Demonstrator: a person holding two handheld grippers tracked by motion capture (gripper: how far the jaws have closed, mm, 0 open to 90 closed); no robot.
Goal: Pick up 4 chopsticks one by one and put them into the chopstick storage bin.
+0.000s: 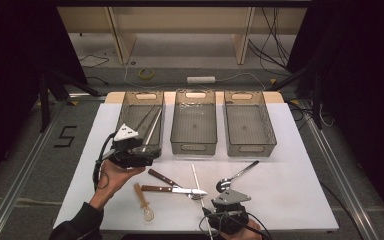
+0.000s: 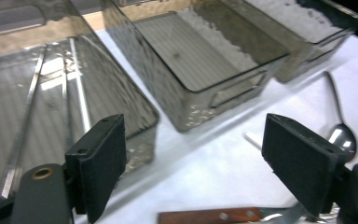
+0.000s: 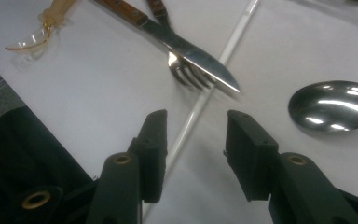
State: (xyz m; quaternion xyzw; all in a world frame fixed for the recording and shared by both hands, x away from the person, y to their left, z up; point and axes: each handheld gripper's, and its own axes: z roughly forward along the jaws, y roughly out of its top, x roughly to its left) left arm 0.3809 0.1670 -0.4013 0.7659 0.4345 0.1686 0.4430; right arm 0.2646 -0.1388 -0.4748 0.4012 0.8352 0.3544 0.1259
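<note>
My right gripper (image 1: 213,205) (image 3: 196,135) hovers low at the table's front edge, jaws open astride a thin white stick (image 1: 195,176) (image 3: 189,122); the pads do not press on it. Just beyond lie a wooden-handled knife (image 1: 172,189) (image 3: 191,49) crossed over a fork (image 1: 162,177) (image 3: 189,74), a metal spoon (image 1: 232,177) (image 3: 331,106) (image 2: 342,135) and an amber plastic spoon (image 1: 144,204) (image 3: 32,39). My left gripper (image 1: 149,150) (image 2: 196,154) hangs open and empty over the front end of the left grey bin (image 1: 122,117) (image 2: 140,107), which holds several long thin sticks (image 1: 152,125) (image 2: 79,93).
The middle bin (image 1: 195,146) (image 2: 223,91) and the right bin (image 1: 250,148) stand empty in a row at the back of the white table (image 1: 290,190). Bare white surface lies to the right of the metal spoon. Cables and a floor lie beyond the table.
</note>
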